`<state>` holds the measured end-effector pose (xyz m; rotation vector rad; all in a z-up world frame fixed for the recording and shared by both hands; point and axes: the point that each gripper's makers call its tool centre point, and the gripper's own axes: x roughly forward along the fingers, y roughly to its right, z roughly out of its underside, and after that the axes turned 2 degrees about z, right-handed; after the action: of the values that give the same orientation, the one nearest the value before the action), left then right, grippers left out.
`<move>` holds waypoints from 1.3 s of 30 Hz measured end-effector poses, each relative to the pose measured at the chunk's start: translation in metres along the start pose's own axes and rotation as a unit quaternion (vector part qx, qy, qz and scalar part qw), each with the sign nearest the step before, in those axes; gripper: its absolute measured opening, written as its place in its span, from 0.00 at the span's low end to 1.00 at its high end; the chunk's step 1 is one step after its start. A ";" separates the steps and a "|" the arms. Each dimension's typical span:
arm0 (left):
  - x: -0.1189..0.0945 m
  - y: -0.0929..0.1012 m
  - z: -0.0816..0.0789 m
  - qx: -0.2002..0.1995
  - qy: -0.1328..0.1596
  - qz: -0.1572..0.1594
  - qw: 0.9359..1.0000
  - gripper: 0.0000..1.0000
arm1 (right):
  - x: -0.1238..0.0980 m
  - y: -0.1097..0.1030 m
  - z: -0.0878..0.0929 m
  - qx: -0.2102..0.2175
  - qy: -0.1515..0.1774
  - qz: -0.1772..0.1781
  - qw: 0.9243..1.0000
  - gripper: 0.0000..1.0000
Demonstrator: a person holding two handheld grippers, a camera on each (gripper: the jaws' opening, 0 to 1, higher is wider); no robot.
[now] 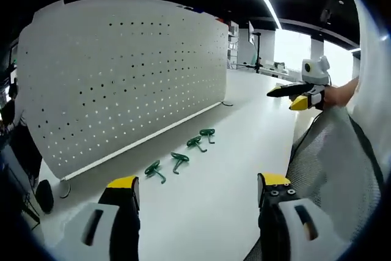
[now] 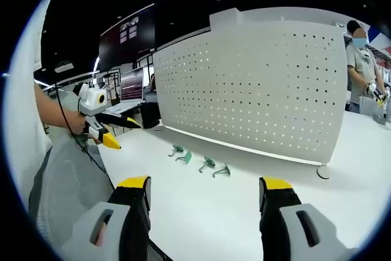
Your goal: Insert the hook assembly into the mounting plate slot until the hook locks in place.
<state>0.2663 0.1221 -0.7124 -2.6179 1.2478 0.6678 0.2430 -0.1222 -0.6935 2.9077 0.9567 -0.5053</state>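
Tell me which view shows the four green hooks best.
Left gripper view: the four green hooks lie in a well-spaced row on the white table before the pegboard, each shape distinct. In the right gripper view the hooks look smaller and bunch into pairs, so their outlines are harder to read.

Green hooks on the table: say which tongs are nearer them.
Left, seemingly. The left tongs hover open just short of the green hooks; the right tongs hang open farther back.
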 end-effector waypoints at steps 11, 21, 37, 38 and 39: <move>0.013 -0.007 0.006 0.022 -0.034 0.027 0.999 0.79 | -0.001 0.002 -0.001 0.002 0.002 0.004 1.000 0.70; 0.022 -0.023 0.007 0.059 -0.062 0.040 0.996 0.79 | -0.001 0.001 -0.001 0.002 0.004 0.003 1.000 0.69; 0.038 -0.050 0.008 0.098 -0.098 0.056 0.989 0.76 | -0.001 0.000 -0.004 0.000 0.004 0.003 1.000 0.69; 0.039 -0.051 0.008 0.101 -0.102 0.060 0.988 0.76 | -0.001 0.001 -0.004 -0.001 0.003 0.004 1.000 0.69; 0.040 -0.053 0.009 0.106 -0.105 0.061 0.987 0.76 | -0.001 0.001 -0.004 0.000 0.004 0.004 1.000 0.69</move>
<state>0.3261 0.1312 -0.7410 -2.2512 1.3407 0.7625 0.2436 -0.1230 -0.6891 2.9138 0.9465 -0.4938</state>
